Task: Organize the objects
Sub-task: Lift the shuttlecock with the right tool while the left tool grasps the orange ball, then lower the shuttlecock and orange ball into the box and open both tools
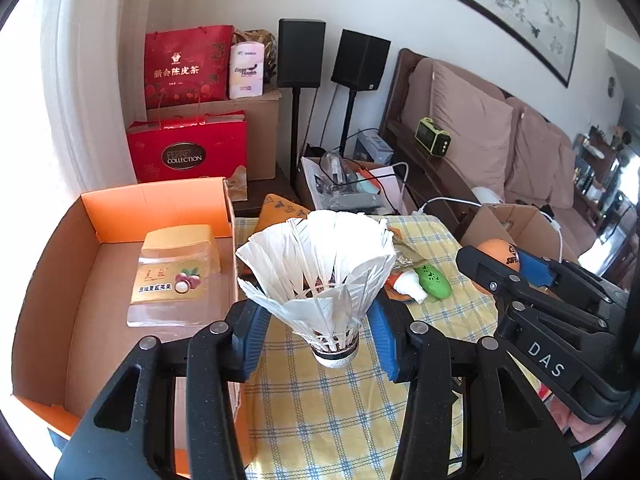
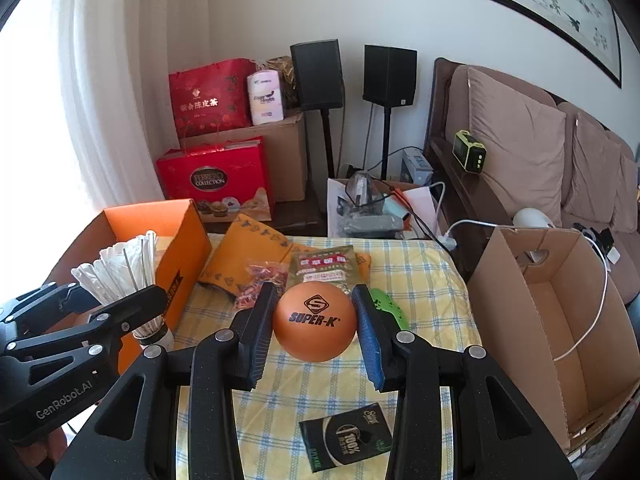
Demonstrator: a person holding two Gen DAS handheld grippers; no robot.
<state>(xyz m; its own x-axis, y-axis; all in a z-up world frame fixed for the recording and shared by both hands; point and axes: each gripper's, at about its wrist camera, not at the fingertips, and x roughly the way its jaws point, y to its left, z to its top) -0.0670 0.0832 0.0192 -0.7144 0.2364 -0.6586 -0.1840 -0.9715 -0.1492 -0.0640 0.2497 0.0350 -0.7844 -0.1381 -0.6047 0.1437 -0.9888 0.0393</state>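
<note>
**Both hand-held grippers loaded above counter**

Left hand-held gripper (image 1: 318, 332): partly open, clamped on white shuttlecock (image 1: 320, 272), beside orange box (image 1: 156, 200). Right hand-held gripper (image 2: 316, 334): narrowly set, grasping orange ball (image 2: 315, 322) over checked counter (image 2: 432, 280), near brown carton (image 2: 520, 304).

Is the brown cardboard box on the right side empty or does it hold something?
Nearly empty: in the right wrist view the brown cardboard box shows bare walls and floor; only a white cable hangs into it.
</note>
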